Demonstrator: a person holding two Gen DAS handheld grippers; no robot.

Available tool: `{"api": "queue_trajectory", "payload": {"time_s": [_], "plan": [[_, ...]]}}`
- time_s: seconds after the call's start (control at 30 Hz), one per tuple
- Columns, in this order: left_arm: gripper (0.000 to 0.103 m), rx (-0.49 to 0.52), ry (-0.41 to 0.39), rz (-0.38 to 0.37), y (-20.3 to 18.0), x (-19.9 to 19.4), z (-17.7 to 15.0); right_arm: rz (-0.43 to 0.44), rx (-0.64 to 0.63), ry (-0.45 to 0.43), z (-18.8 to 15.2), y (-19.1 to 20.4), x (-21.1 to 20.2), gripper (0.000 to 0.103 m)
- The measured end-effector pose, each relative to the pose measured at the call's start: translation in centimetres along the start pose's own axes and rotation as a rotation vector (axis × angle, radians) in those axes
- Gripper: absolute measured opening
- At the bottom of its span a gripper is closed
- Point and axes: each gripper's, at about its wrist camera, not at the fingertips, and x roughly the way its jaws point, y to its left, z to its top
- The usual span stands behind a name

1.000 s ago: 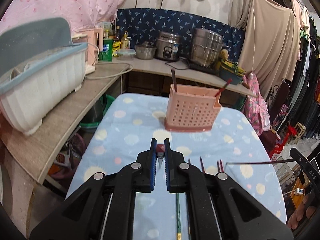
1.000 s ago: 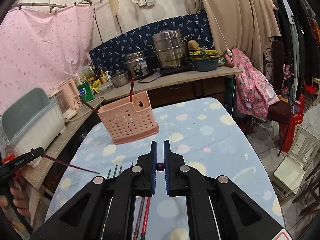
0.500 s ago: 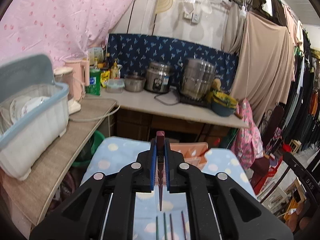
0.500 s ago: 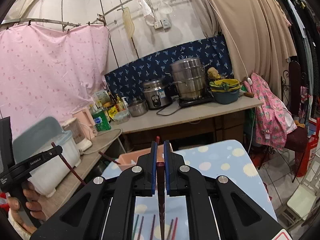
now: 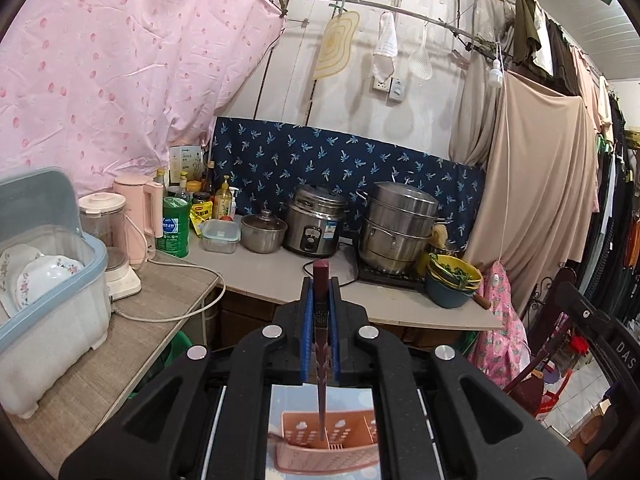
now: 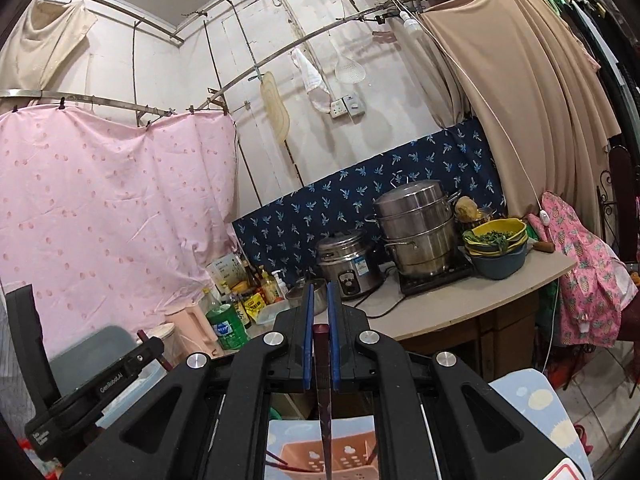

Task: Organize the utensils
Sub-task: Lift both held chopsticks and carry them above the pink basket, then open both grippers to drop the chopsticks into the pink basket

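My left gripper point(image 5: 320, 292) is shut on a dark red chopstick point(image 5: 321, 344) that hangs tip-down into the pink perforated utensil holder point(image 5: 328, 446) below it. My right gripper point(image 6: 320, 300) is shut on another dark red chopstick point(image 6: 325, 400), also pointing down over the same pink holder point(image 6: 332, 460), which holds other chopsticks. The left gripper's body point(image 6: 92, 392) shows at the left of the right wrist view. The right gripper's body point(image 5: 600, 344) shows at the right edge of the left wrist view.
The holder stands on a blue dotted table point(image 6: 532, 400). A counter point(image 5: 280, 276) behind carries a rice cooker point(image 5: 316, 226), steel steamer pot point(image 5: 396, 228), bottles and bowls. A dish rack with plates point(image 5: 44, 292) sits on the left. Clothes hang on the right.
Both grippers lifted their chopsticks off the table, tilted them upright and moved over the pink holder, which now lies beneath the fingers.
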Motion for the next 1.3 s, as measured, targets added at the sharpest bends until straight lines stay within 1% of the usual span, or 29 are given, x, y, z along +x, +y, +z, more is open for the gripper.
{"api": "queue_trajectory", "payload": {"time_s": [0.07,0.17,0.37,0.53,0.63,0.73,0.77,0.8,0.83,0.87,0.9,0.97,1.0,1.17,1.27,1.3], "plan": [[0.007,0.011,0.007,0.015,-0.2,1.3,0.0,-0.007,-0.007,0.006,-0.2,0.0,1.6,0.007],[0.007,0.021,0.032,0.024,0.0,3.0,-0.9,-0.022,-0.019,0.032,-1.1,0.0,3.7,0.007],[0.007,0.026,0.089,0.027,0.6,5.3,-3.3,-0.05,-0.032,0.108,-4.5,-1.2,6.8,0.007],[0.007,0.034,0.141,0.034,1.1,6.7,-5.4,-0.074,-0.044,0.175,-7.3,-2.1,8.2,0.007],[0.007,0.034,0.159,0.037,1.3,7.1,-6.4,-0.083,-0.05,0.209,-8.6,-2.6,8.5,0.007],[0.008,0.038,0.159,0.049,1.3,6.9,-7.0,-0.098,-0.064,0.212,-9.2,-2.8,8.2,0.008],[0.011,0.04,0.163,0.048,1.3,6.9,-7.0,-0.1,-0.067,0.211,-9.2,-2.8,8.0,0.011],[0.019,0.041,0.166,0.047,1.3,6.8,-7.2,-0.101,-0.07,0.21,-9.1,-2.8,7.8,0.011],[0.024,0.043,0.166,0.05,1.3,6.7,-7.2,-0.099,-0.073,0.209,-9.1,-2.8,7.5,0.012],[0.032,0.048,0.16,0.057,1.3,6.4,-7.3,-0.098,-0.077,0.208,-9.0,-2.8,7.2,0.012],[0.039,0.053,0.154,0.065,1.2,6.2,-7.4,-0.099,-0.081,0.206,-8.9,-2.8,6.9,0.013],[0.041,0.058,0.149,0.069,1.2,5.7,-7.6,-0.098,-0.086,0.202,-8.9,-2.8,6.2,0.019],[0.044,0.058,0.151,0.069,1.2,5.5,-7.6,-0.098,-0.087,0.201,-8.9,-2.8,5.7,0.02],[0.046,0.064,0.157,0.066,1.3,3.9,-8.2,-0.09,-0.09,0.202,-9.2,-3.1,3.0,0.021],[0.051,0.068,0.157,0.069,1.3,2.5,-8.7,-0.078,-0.08,0.207,-9.6,-3.3,1.1,0.022],[0.051,0.073,0.157,0.073,1.3,2.0,-8.9,-0.075,-0.078,0.21,-9.9,-3.4,0.3,0.022]]}}
